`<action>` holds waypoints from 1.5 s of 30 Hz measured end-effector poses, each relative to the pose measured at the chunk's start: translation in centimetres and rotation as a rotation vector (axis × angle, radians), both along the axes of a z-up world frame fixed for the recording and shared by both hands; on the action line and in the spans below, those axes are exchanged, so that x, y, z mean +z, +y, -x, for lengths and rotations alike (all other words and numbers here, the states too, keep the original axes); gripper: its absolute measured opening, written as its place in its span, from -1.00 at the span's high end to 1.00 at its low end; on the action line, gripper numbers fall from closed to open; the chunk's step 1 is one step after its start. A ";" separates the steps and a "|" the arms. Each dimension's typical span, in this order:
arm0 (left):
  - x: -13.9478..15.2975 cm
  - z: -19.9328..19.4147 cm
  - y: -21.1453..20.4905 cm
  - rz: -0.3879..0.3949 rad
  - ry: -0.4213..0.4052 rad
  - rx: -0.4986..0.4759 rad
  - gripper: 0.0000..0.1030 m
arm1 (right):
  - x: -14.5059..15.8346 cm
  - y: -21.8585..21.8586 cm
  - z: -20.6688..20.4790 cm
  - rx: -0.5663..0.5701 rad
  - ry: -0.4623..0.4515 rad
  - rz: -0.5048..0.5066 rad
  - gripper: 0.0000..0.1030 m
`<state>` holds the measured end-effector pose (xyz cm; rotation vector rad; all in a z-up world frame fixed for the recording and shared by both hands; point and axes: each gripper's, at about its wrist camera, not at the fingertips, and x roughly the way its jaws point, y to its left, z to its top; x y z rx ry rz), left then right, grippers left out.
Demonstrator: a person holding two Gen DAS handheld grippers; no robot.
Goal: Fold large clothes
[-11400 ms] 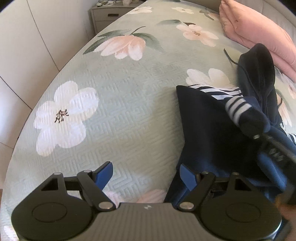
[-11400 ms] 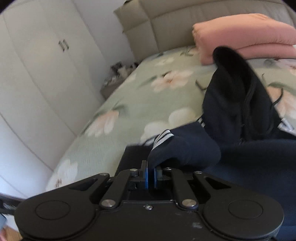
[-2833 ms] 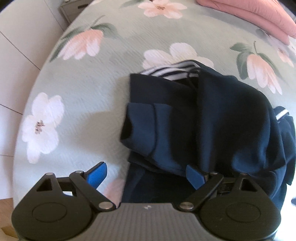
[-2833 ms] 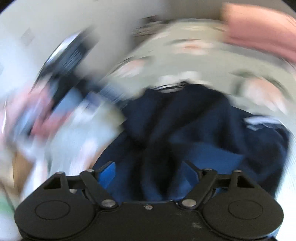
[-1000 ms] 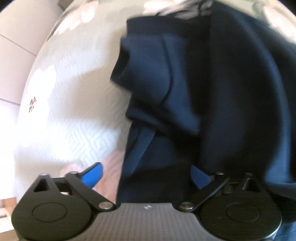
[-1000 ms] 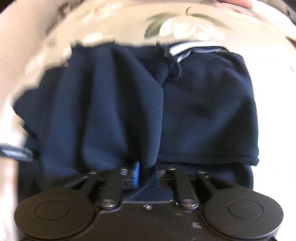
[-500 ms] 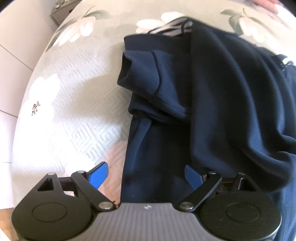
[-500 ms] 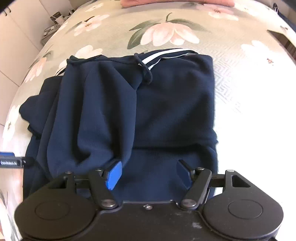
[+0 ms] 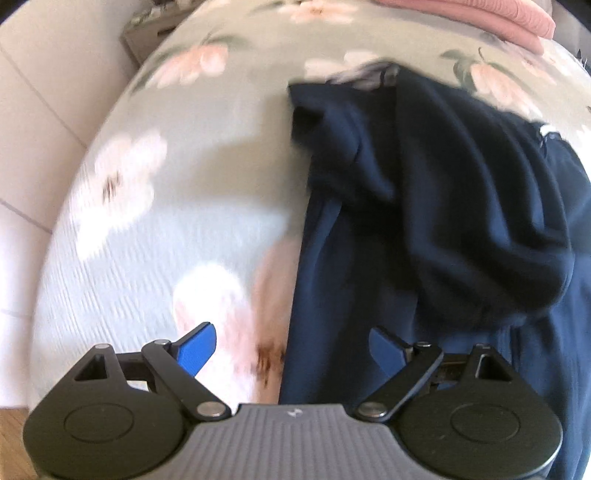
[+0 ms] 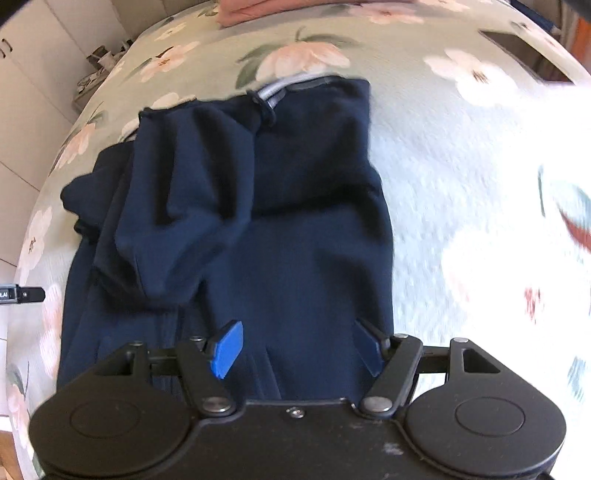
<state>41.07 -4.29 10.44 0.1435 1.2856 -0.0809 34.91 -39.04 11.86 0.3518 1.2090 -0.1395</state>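
A navy hoodie [image 10: 280,221] lies partly folded on a bed whose green bedspread [image 10: 436,155] is printed with pale flowers. Its hood [image 10: 184,199] and a sleeve are turned in over the body, with a loose bunch of cloth along the left side, and a striped white and grey trim [image 10: 280,86] with a dark drawstring shows at the far edge. The right gripper [image 10: 295,349] hangs over the near hem with its blue-padded jaws spread wide, nothing pinched between them. The left gripper [image 9: 291,349] hangs over the hoodie's left edge, its jaws also wide and empty, one blue pad above bare bedspread and the other above navy cloth; this view is blurred. Folded pink bedding [image 9: 472,18] rests at the far end of the bed, and a small nightstand [image 9: 147,27] stands beside white cupboard doors [image 10: 22,74].
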 end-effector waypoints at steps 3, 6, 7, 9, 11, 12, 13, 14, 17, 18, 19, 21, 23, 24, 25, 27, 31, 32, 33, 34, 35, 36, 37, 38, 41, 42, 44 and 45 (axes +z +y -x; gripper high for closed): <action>-2.4 2.5 2.2 0.043 0.040 0.004 -0.70 | -1.8 0.6 3.2 -0.011 0.014 -0.006 -0.56; -4.1 5.2 4.2 0.058 0.078 0.006 -0.66 | -3.3 1.6 6.3 0.002 0.036 0.021 -0.56; -4.6 6.1 4.9 0.067 0.091 0.004 -0.66 | -3.7 1.9 7.2 0.005 0.045 0.026 -0.56; -5.4 8.0 6.0 0.079 0.096 -0.002 -0.61 | -4.5 2.3 8.6 0.005 0.069 0.023 -0.56; -5.8 9.7 7.0 0.108 0.100 -0.015 -0.60 | -5.2 2.4 9.9 -0.012 0.089 -0.007 -0.56; -5.9 10.4 7.4 0.127 0.100 -0.020 -0.59 | -5.4 2.5 10.4 -0.016 0.094 -0.008 -0.56; -5.8 10.9 7.7 0.140 0.098 -0.019 -0.59 | -5.5 2.7 10.9 -0.018 0.101 -0.002 -0.56; -5.9 11.4 8.0 0.156 0.101 -0.015 -0.59 | -5.6 2.8 11.3 -0.014 0.102 -0.002 -0.56; -5.8 12.3 8.6 0.203 0.110 -0.001 -0.58 | -5.9 2.8 12.1 -0.003 0.111 -0.021 -0.59; -5.6 12.6 8.7 0.216 0.105 0.000 -0.58 | -6.0 2.7 12.3 -0.003 0.109 -0.029 -0.59; -5.6 12.8 8.8 0.227 0.100 -0.002 -0.58 | -6.0 2.5 12.6 -0.002 0.106 -0.043 -0.61; -5.6 13.3 8.9 0.247 0.101 -0.001 -0.55 | -6.3 2.3 12.9 -0.001 0.117 -0.070 -0.66; -5.3 13.7 9.0 0.282 0.106 0.005 -0.42 | -7.2 2.0 13.0 0.003 0.170 -0.104 -0.74; -5.0 14.0 9.1 0.304 0.104 0.005 -0.41 | -7.4 2.2 13.0 0.017 0.180 -0.100 -0.83; -5.0 14.3 8.9 0.318 0.103 0.000 -0.41 | -7.5 2.4 12.9 0.040 0.185 -0.089 -0.89; -5.5 14.7 7.8 0.323 0.125 -0.031 -0.41 | -8.0 2.5 12.9 0.068 0.205 -0.092 -0.94; -6.1 16.2 6.3 0.303 0.169 -0.114 -0.41 | -9.0 1.2 13.0 0.007 0.198 -0.170 -1.00; -6.5 16.6 5.9 0.276 0.175 -0.130 -0.41 | -9.0 1.1 12.9 0.000 0.194 -0.177 -1.00; -7.0 16.7 5.5 0.254 0.176 -0.137 -0.44 | -9.1 0.9 13.0 -0.003 0.191 -0.178 -1.00; -7.3 17.0 5.3 0.247 0.165 -0.141 -0.49 | -9.1 0.6 13.4 -0.003 0.184 -0.175 -1.00; -7.4 17.2 5.1 0.255 0.156 -0.143 -0.64 | -9.0 0.8 13.5 -0.002 0.172 -0.164 -1.00; -7.6 17.4 4.8 0.262 0.153 -0.146 -0.83 | -9.1 1.0 13.9 0.002 0.158 -0.151 -1.00; -7.8 17.6 4.3 0.258 0.151 -0.156 -0.93 | -9.1 1.3 14.3 0.009 0.141 -0.136 -1.00; -8.3 17.7 3.6 0.239 0.152 -0.177 -1.00 | -9.1 1.5 14.6 0.011 0.118 -0.124 -1.00; -9.0 17.8 1.8 0.158 0.129 -0.192 -1.00 | -8.9 2.2 16.5 -0.023 0.077 -0.117 -1.00; -9.1 17.6 1.7 0.159 0.139 -0.164 -1.00 | -8.9 2.5 17.2 -0.020 0.074 -0.115 -1.00; -9.2 17.2 1.5 0.160 0.155 -0.133 -1.00 | -8.9 2.8 18.2 -0.011 0.077 -0.118 -1.00; -9.3 17.0 1.3 0.152 0.165 -0.130 -1.00 | -8.8 2.8 18.3 -0.006 0.078 -0.123 -1.00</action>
